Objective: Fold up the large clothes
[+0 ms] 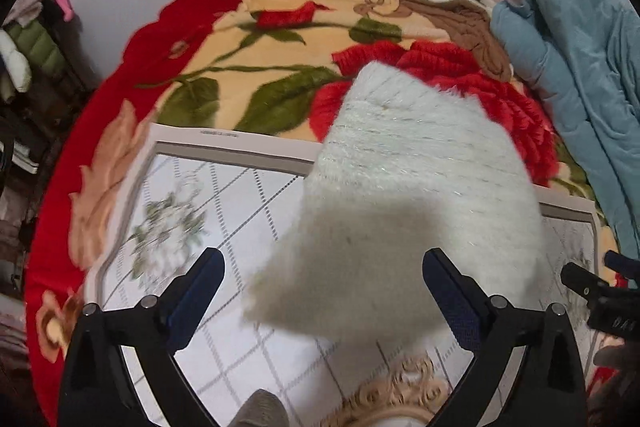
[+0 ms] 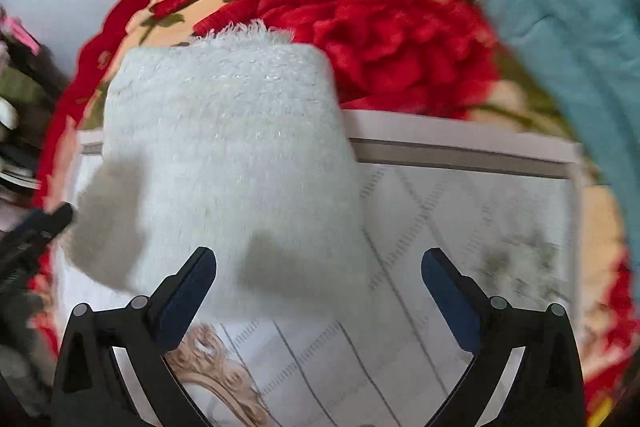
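Observation:
A fluffy white knitted garment (image 1: 404, 203) lies folded into a compact block on a white patterned mat (image 1: 200, 211); it also shows in the right wrist view (image 2: 228, 163). My left gripper (image 1: 324, 279) is open and empty, its jaws wide apart just in front of the garment's near edge. My right gripper (image 2: 320, 279) is open and empty, its jaws at the garment's near right corner. The right gripper's tip shows at the right edge of the left wrist view (image 1: 600, 287). The left gripper's tip shows at the left edge of the right wrist view (image 2: 36, 227).
The mat (image 2: 460, 227) lies on a red rose-patterned blanket (image 1: 280, 43) over a bed. A teal quilted jacket (image 1: 576, 39) is heaped at the right, with brown fabric (image 1: 464, 27) beside it. Clothes hang at the far left (image 1: 28, 39). A pale wall stands behind.

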A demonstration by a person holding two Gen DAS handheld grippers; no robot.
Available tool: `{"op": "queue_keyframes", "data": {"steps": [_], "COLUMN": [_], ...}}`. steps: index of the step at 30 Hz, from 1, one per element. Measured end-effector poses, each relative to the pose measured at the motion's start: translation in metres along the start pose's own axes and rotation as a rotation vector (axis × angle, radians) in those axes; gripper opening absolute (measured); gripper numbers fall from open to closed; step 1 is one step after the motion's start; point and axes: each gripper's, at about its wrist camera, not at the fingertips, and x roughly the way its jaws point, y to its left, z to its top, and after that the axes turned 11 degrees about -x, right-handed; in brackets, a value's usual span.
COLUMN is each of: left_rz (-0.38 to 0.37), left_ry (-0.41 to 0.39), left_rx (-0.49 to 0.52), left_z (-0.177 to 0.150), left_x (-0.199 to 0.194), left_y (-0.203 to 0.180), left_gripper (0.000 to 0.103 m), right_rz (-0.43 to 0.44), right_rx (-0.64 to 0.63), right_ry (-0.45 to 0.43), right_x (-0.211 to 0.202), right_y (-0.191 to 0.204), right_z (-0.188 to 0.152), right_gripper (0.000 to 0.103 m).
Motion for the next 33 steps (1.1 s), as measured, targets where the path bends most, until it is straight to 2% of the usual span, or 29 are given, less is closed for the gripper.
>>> {"op": "queue_keyframes", "data": {"steps": [4,6,11,16,22,28,33], "left_rz": [0.007,-0.005,-0.031,-0.048,-0.058,-0.044,-0.058], "left_ry": [-0.03,-0.048,-0.099,-0.16,-0.189,-0.242,-0.283], "left_rx": [-0.001,-0.005,0.002,0.052,0.069,0.059,0.045], "left_z": [-0.009,-0.012,-0.021,-0.037,-0.063,-0.091,-0.107], "left_x": [-0.052,-0.082,-0.179,-0.282,-0.384,-0.465,-0.509], "left_y": [-0.001,0.001,0.013,0.023,0.035,0.039,0.038], "left_gripper": [0.102,0.102,0.102,0.102,0.102,0.102,0.102], "right_rz": [-0.133,-0.159,-0.207,-0.231,-0.246,-0.224,-0.213], "right_rx": [0.012,0.025,0.052,0.088,0.104,0.086,0.066], "right_ry": [-0.044,-0.065,-0.114,-0.179,-0.253,-0.332,-0.399], "right_x": [-0.075,-0.107,-0.218,-0.332,-0.464,-0.564,-0.623], "right_y": [0.023,0.025,0.049,0.065,0.086,0.097,0.098], "right_z": [-0.026,-0.042,-0.073,-0.112,-0.164,-0.213,-0.248], "right_gripper": [0.103,0.103,0.103,0.103,0.103,0.103,0.103]}}
